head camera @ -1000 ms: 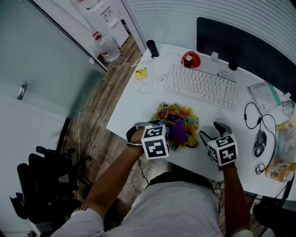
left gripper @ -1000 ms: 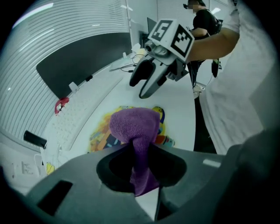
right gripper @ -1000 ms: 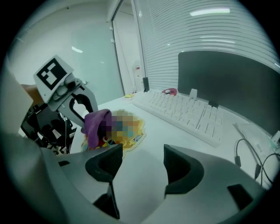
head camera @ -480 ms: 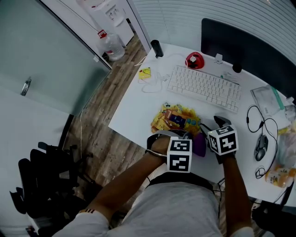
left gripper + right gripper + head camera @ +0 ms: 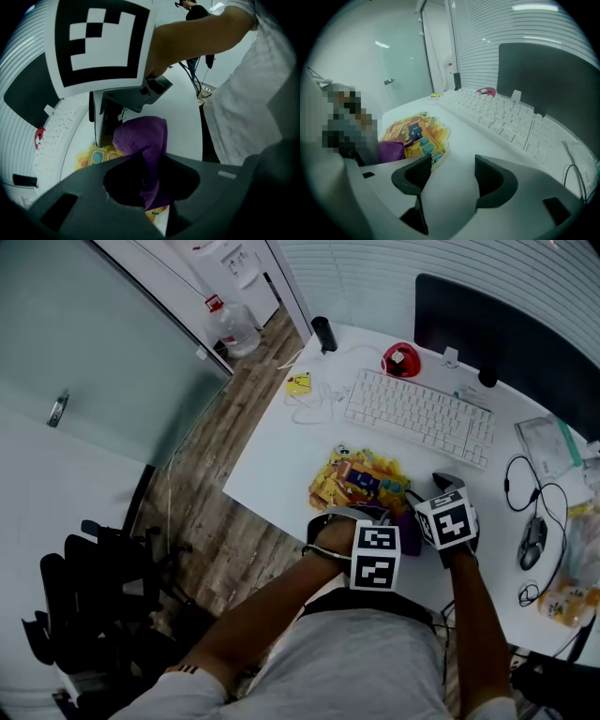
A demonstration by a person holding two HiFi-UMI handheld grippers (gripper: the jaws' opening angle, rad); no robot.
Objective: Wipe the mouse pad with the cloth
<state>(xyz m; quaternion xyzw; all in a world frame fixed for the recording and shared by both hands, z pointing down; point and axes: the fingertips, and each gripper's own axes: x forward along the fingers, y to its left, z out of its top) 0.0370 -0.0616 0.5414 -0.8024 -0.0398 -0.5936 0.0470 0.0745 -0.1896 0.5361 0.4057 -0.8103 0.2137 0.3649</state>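
The mouse pad (image 5: 361, 479), yellow with a cartoon print, lies near the white desk's front edge. A purple cloth (image 5: 405, 523) rests at its near right corner. My left gripper (image 5: 379, 549) is shut on that cloth (image 5: 145, 140), which bunches up between the jaws, over the pad (image 5: 95, 157). My right gripper (image 5: 442, 491) hovers just right of the cloth, open and holding nothing. In the right gripper view its jaws (image 5: 452, 171) stand apart above bare desk, with the pad (image 5: 415, 129) and the cloth (image 5: 389, 151) to their left.
A white keyboard (image 5: 417, 413) lies beyond the pad, with a dark monitor (image 5: 506, 320) behind it. A mouse (image 5: 532, 542) with looped cable sits at the right. A red object (image 5: 400, 359) and a black cylinder (image 5: 323, 334) stand at the back. The desk edge (image 5: 267, 502) drops to wooden floor.
My left gripper has carried the purple cloth rightward along the pad's near edge, ending close beside the right gripper. The right gripper shifted slightly toward the pad.
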